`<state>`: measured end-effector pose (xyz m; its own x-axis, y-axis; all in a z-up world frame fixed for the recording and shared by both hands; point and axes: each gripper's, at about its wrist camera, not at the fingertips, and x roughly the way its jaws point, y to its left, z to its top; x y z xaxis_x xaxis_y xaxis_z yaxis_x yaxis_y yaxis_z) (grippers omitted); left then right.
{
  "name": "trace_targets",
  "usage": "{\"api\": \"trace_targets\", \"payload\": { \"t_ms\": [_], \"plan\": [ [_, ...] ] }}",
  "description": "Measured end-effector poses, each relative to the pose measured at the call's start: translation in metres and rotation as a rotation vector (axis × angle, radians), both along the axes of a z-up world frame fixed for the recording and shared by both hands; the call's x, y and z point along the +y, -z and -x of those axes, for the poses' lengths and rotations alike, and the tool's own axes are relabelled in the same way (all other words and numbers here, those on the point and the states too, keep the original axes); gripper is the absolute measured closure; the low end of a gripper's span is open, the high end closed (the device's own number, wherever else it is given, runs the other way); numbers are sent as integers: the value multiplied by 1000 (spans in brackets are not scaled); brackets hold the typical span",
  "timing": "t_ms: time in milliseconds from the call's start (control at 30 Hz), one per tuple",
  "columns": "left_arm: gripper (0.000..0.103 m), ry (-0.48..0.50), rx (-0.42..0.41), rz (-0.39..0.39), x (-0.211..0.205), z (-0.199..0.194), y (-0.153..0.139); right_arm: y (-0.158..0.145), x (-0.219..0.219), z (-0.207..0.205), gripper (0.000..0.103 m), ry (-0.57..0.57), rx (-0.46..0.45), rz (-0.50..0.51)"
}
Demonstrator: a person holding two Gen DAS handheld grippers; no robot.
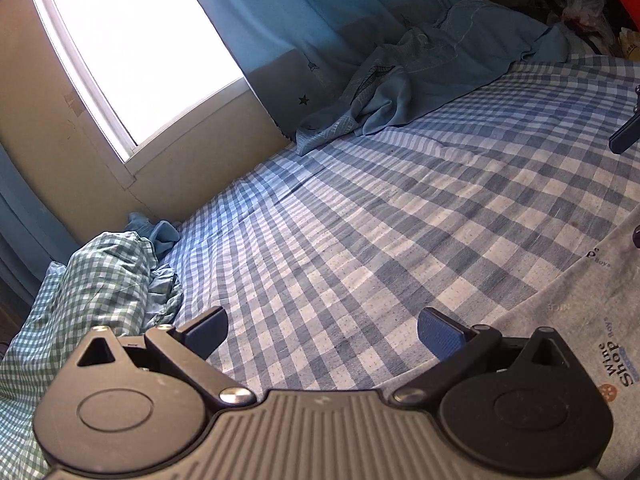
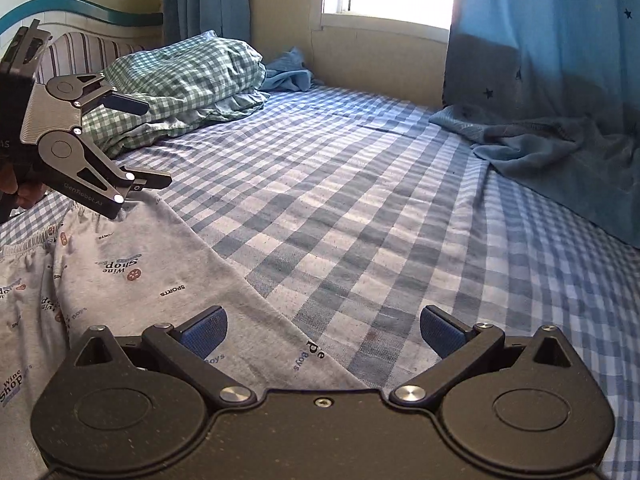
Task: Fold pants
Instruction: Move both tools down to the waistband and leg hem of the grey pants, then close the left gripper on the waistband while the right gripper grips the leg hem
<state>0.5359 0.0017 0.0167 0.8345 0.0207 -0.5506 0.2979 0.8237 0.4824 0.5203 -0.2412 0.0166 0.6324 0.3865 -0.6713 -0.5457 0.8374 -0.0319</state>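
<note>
Grey printed pants (image 2: 132,276) lie flat on the blue checked bed sheet (image 2: 360,200), waistband at the left. They also show in the left wrist view (image 1: 580,292) at the lower right. My right gripper (image 2: 323,330) is open and empty, low over the pants' right edge. My left gripper (image 1: 323,330) is open and empty over the sheet, just left of the pants. It also shows in the right wrist view (image 2: 154,144), open, above the waistband corner.
A green checked quilt (image 2: 180,84) is bundled at the head of the bed. A blue blanket (image 2: 560,160) lies crumpled along the window side under a blue curtain (image 2: 540,32). A wall with a window (image 1: 132,52) borders the bed.
</note>
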Motion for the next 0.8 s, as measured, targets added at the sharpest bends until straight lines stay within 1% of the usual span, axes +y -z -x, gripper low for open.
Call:
{"api": "trace_targets", "payload": {
  "t_ms": [100,233,300,367,433,500,567,633,700,800],
  "plan": [
    [0,-5,21,-9,9,-11,7,12,6,-14,1,3,39,-12],
    [0,-20,70,28,36,-26,12,25,13,-27,2,-6,72,-41],
    [0,-30,63,16,51,-31,14,31,17,-32,6,-9,90,-34],
    [0,-12,57,-18,63,-32,17,37,20,-36,10,-17,92,-20],
    [0,16,71,-53,76,-33,22,43,21,-39,14,-18,99,-20],
    [0,42,109,-70,86,-34,27,48,19,-42,23,-23,122,-38],
    [0,67,167,-55,99,-34,32,51,15,-44,27,-34,143,-57],
    [0,89,216,-34,109,-32,38,53,13,-43,32,-56,156,-65],
    [0,99,251,-24,116,-33,45,54,12,-42,40,-73,172,-69],
    [1,81,277,-16,120,-36,54,56,13,-40,48,-92,182,-61]
  ]
}}
